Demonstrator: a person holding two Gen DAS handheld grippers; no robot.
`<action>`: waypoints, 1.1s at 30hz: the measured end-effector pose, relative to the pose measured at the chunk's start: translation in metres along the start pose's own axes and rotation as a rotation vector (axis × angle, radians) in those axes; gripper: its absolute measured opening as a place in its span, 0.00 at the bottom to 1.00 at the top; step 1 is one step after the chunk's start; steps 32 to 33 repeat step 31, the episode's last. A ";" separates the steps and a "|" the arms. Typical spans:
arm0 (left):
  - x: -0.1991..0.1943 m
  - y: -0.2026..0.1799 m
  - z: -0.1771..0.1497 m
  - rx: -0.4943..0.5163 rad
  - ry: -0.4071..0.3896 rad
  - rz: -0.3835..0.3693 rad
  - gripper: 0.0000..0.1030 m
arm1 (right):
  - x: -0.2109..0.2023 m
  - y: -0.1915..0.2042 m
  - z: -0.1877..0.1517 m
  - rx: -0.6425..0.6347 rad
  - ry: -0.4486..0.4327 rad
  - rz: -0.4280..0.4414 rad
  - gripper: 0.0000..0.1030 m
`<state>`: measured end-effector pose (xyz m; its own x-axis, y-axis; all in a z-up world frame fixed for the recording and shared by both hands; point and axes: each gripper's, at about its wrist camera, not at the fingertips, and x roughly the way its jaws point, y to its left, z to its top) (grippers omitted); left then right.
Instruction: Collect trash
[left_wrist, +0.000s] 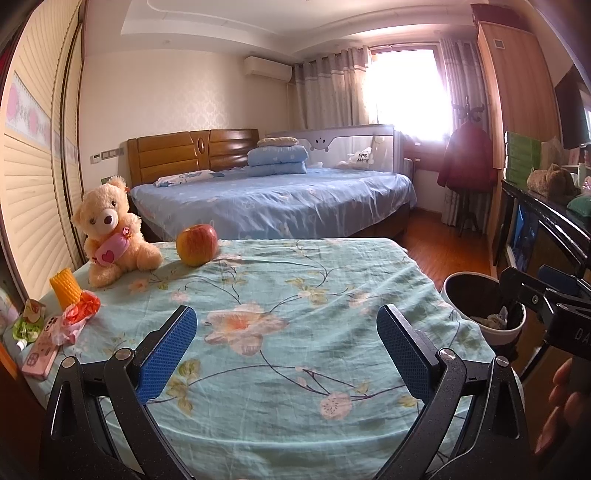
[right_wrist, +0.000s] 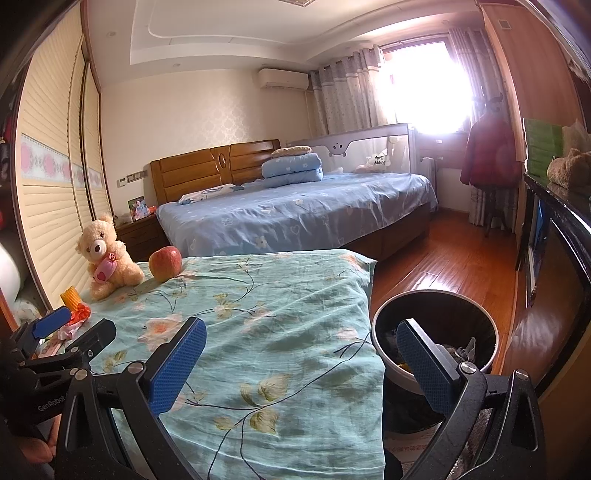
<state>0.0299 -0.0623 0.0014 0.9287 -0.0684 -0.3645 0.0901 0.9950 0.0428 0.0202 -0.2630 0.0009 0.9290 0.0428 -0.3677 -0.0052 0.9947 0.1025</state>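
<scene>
While crumpled scraps are already lying in the trash bin (right_wrist: 436, 332), you are holding the left gripper (left_wrist: 286, 354) and right gripper (right_wrist: 301, 365) wide and empty, leaving the orange wrapper (left_wrist: 82, 308) and green pouch (left_wrist: 27, 321) uncollected.

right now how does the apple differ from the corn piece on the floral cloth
The apple is round, red with yellow patches; the corn piece is a yellow, ribbed cylinder. The apple sits alone beside the teddy bear; the corn piece stands on end, nearer, against an orange wrapper. The apple looks wider. Both rest on the floral cloth, untouched.
</scene>
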 end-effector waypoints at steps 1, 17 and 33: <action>0.000 0.000 0.000 -0.001 0.000 -0.001 0.97 | 0.000 0.000 0.000 0.000 0.001 0.000 1.00; 0.007 -0.001 -0.002 0.005 0.014 -0.006 0.97 | 0.002 -0.001 -0.002 0.004 0.008 0.002 1.00; 0.016 0.002 -0.004 -0.005 0.042 -0.011 0.97 | 0.017 0.002 -0.004 0.003 0.061 0.004 1.00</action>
